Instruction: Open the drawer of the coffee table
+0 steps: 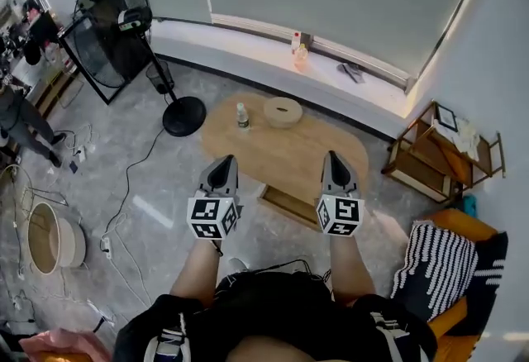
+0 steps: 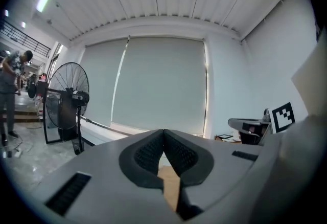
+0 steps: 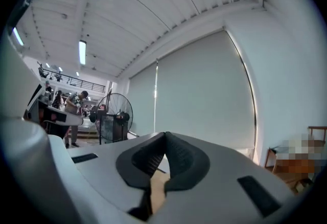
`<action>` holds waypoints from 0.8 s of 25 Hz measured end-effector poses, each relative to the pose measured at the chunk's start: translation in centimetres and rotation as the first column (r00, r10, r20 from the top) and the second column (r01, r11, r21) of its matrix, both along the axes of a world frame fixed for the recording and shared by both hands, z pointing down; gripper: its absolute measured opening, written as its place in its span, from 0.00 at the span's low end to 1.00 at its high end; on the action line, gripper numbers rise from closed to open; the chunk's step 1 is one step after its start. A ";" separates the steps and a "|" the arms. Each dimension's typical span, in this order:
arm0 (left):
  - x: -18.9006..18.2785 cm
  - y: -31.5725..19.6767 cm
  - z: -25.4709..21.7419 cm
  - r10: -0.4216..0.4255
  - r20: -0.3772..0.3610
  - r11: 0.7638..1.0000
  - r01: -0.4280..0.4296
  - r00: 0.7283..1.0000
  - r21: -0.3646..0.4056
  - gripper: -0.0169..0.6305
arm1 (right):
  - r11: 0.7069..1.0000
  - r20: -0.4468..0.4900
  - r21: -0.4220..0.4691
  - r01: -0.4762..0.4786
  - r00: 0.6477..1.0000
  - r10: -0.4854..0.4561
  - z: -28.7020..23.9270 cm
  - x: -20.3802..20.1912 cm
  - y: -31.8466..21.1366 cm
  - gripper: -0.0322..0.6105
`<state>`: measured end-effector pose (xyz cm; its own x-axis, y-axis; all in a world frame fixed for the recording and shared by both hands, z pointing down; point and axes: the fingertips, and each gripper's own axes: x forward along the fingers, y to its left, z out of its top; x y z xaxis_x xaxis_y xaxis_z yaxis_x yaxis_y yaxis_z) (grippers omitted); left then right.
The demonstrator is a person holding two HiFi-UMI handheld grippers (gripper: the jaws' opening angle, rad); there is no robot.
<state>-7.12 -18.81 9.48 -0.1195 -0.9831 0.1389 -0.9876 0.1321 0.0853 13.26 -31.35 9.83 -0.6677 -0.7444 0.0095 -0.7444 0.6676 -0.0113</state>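
Below the raised grippers, head view: oval light-wood coffee table (image 1: 289,155), with a small clear bottle (image 1: 242,116) and a round beige bowl (image 1: 283,111) at its far end. A wooden box shape, apparently the drawer (image 1: 291,205), juts from the table's near side. Left grey gripper (image 1: 223,162): jaws together, nothing between. Right grey gripper (image 1: 333,157): likewise closed tip to tip, empty. Black pedestal fan (image 1: 111,26) well off left.

Below me the coffee table (image 1: 297,158) stands on the grey floor (image 1: 157,187). It is a low oval of pale wood, its length slanting from upper left to lower right. Its drawer (image 1: 288,205) juts out from the near long side, a shallow wooden tray standing open.
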 end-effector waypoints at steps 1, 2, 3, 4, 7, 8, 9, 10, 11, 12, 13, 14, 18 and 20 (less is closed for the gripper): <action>0.5 0.7 -1.6 -0.010 0.007 1.000 0.010 1.000 0.018 0.06 | 0.999 0.016 0.035 0.004 1.000 -0.004 -2.5 0.6 0.2 0.07; 1.0 1.3 -3.2 -0.023 0.021 0.999 0.022 1.000 0.037 0.05 | 0.998 0.032 0.067 0.006 0.999 -0.008 -4.8 1.1 0.4 0.07; 1.3 1.8 -4.8 -0.037 0.040 0.998 0.035 0.998 0.056 0.05 | 0.995 0.046 0.095 0.006 0.999 -0.011 -6.7 1.6 0.6 0.07; 1.5 2.2 -6.1 -0.052 0.062 0.996 0.048 0.997 0.070 0.05 | 0.993 0.055 0.116 0.006 0.998 -0.012 -8.1 1.9 0.8 0.07; 1.5 2.8 -7.2 -0.087 0.106 0.994 0.078 0.991 0.082 0.06 | 0.990 0.061 0.141 0.003 0.998 -0.012 -9.3 2.1 1.6 0.07; 1.2 2.9 -7.1 -0.093 0.110 0.993 0.084 0.990 0.081 0.06 | 0.990 0.060 0.142 0.003 0.998 -0.012 -9.1 1.9 1.7 0.07; 0.9 2.9 -7.0 -0.097 0.110 0.993 0.089 0.989 0.081 0.06 | 0.990 0.058 0.142 0.004 0.998 -0.012 -9.0 1.6 1.8 0.07; 0.6 2.9 -6.9 -0.101 0.108 0.992 0.093 0.989 0.081 0.06 | 0.990 0.057 0.140 0.006 0.998 -0.014 -8.8 1.2 1.8 0.07; 0.2 2.8 -6.9 -0.105 0.107 0.992 0.096 0.989 0.082 0.06 | 0.991 0.057 0.137 0.009 0.998 -0.017 -8.7 0.8 1.8 0.07; -0.2 2.6 -6.9 -0.108 0.106 0.992 0.100 0.988 0.081 0.06 | 0.991 0.058 0.133 0.014 0.998 -0.022 -8.6 0.4 1.6 0.07; -0.5 2.4 -6.8 -0.110 0.105 0.992 0.102 0.988 0.079 0.06 | 0.992 0.060 0.128 0.020 0.998 -0.028 -8.4 -0.1 1.4 0.07; -0.7 2.1 -6.7 -0.108 0.104 0.992 0.101 0.989 0.074 0.06 | 0.992 0.061 0.123 0.028 0.997 -0.036 -8.3 -0.5 1.2 0.07; -0.4 2.1 -7.3 -0.093 0.102 0.995 0.087 0.990 0.058 0.06 | 0.991 0.069 0.123 0.059 0.995 -0.068 -9.0 -1.4 1.6 0.07; -0.8 2.5 -7.5 -0.105 0.115 0.993 0.099 0.988 0.062 0.06 | 0.989 0.073 0.128 0.069 0.994 -0.079 -8.9 -1.9 1.9 0.07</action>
<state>-7.89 -16.30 1.94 -0.2319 -0.9707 0.0634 -0.9727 0.2310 -0.0213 11.40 -29.41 0.90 -0.7163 -0.6847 -0.1343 -0.6928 0.7208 0.0203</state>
